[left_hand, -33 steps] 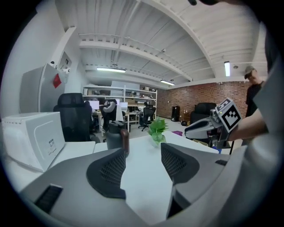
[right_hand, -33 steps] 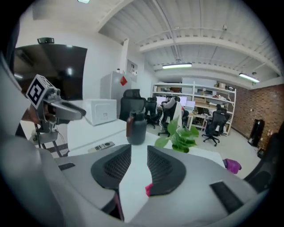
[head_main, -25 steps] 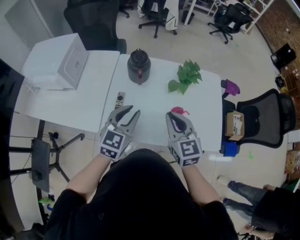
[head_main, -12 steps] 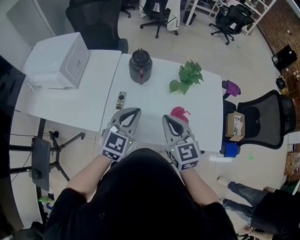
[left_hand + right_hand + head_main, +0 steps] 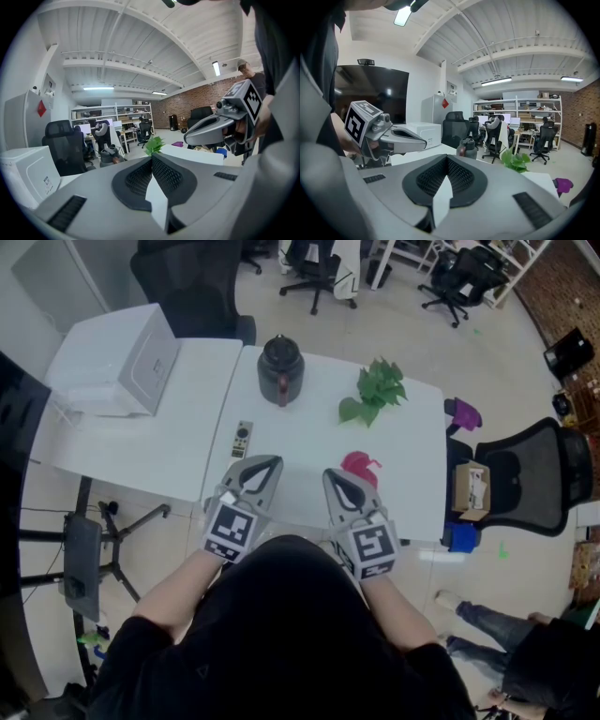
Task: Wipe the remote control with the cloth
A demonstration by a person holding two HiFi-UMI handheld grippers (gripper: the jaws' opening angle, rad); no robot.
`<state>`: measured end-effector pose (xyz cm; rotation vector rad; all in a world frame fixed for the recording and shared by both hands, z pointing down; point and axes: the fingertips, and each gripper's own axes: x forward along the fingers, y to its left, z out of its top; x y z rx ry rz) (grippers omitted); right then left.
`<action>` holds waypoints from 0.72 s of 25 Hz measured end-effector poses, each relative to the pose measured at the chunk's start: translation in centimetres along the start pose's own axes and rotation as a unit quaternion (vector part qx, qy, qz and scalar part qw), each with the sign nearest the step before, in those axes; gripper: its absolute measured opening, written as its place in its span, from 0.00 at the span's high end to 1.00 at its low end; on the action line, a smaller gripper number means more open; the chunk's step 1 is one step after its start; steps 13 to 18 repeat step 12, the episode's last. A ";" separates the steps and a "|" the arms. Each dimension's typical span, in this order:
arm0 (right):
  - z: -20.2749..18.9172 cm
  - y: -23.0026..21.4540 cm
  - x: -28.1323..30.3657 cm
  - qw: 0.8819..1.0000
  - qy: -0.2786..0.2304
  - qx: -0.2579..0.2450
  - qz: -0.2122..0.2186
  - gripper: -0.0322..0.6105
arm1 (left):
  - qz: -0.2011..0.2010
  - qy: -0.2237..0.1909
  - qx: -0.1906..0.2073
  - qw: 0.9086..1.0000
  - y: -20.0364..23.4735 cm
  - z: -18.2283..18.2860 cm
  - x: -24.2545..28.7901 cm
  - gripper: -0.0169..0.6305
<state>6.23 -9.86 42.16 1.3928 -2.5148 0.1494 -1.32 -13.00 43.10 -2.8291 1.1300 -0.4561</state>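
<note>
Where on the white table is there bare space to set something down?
The widest bare patch of the white table lies between the slim grey remote control and the crumpled pink cloth. The back is crowded: dark round kettle, green leafy plant.

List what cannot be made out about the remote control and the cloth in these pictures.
Remote control: head view, too small to show buttons or dirt.
Pink cloth: head view, small, its near edge covered by the right gripper.
Gripper views: neither item shows; the left gripper and the right gripper fill each lower frame.
</note>
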 end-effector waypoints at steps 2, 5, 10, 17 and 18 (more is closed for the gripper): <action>0.1 0.0 0.0 1.000 -0.004 -0.002 0.000 0.94 | 0.000 0.001 0.000 1.000 0.0 0.0 0.0 0.97; 0.1 0.0 0.0 1.000 -0.007 -0.003 0.000 0.94 | 0.008 0.003 -0.017 1.000 -0.1 0.2 -0.2 0.97; 0.1 0.0 -0.1 1.000 -0.007 -0.003 0.000 0.94 | 0.000 0.003 0.001 1.000 -0.2 -0.1 -0.1 0.97; 0.1 0.1 -0.1 1.000 -0.007 -0.004 0.000 0.94 | -0.003 0.002 0.007 1.000 -0.2 -0.2 0.0 0.97; 0.1 0.1 -0.1 1.000 -0.007 -0.004 0.000 0.94 | -0.003 0.002 0.007 1.000 -0.2 -0.2 0.0 0.97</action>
